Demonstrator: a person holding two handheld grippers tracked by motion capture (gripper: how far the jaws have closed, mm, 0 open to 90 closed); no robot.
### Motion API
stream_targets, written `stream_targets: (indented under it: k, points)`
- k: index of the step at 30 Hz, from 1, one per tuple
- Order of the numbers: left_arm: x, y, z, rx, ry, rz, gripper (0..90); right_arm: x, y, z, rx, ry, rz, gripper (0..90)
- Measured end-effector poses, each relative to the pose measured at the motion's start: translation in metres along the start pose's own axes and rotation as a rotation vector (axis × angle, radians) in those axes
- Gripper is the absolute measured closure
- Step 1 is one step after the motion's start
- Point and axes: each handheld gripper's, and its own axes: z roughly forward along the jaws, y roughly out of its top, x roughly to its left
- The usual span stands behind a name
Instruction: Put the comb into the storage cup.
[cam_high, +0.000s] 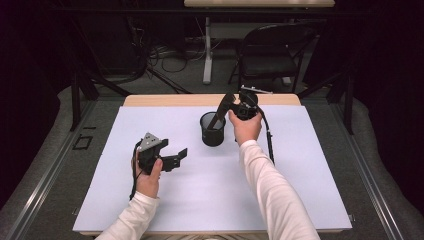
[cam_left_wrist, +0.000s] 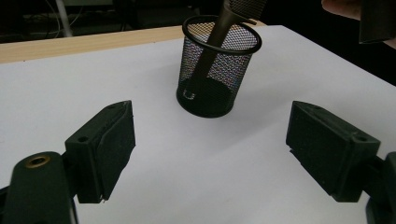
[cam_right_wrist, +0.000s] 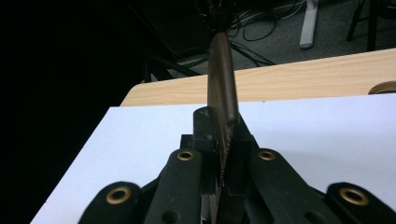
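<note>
From the high view I see my right hand-held gripper (cam_high: 231, 107) clamped on a dark comb (cam_high: 220, 114), which slants down-left into the black mesh cup (cam_high: 213, 131) at the middle of the desk (cam_high: 300, 200). My left hand-held gripper (cam_high: 175, 157) waits nearer and to the left, jaws wide, holding nothing.

In the left gripper view the comb (cam_left_wrist: 215, 35) leans inside the cup (cam_left_wrist: 217, 74), which seems to hold nothing else.

In the right gripper view the jaws pinch the comb (cam_right_wrist: 222, 93) edge-on.

A white sheet (cam_high: 200, 190) covers the wooden surface (cam_high: 165, 100), and beyond its far edge a black folding chair (cam_high: 272, 52) stands on the grey floor (cam_high: 165, 85) beside a white table leg (cam_high: 207, 50), with cables (cam_high: 170, 55) tangled near it.
</note>
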Motion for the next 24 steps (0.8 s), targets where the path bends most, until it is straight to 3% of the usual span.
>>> stream_targets:
  k: [10, 24]
  points:
    - [0.000, 0.000, 0.000, 0.002, 0.001, -0.002, 15.8, -0.003, -0.001, 0.000, 0.000, 0.009, 0.022, 86.4]
    - [0.000, -0.001, 0.001, 0.007, 0.002, 0.003, 15.8, -0.020, -0.001, -0.001, 0.005, 0.000, 0.059, 86.2]
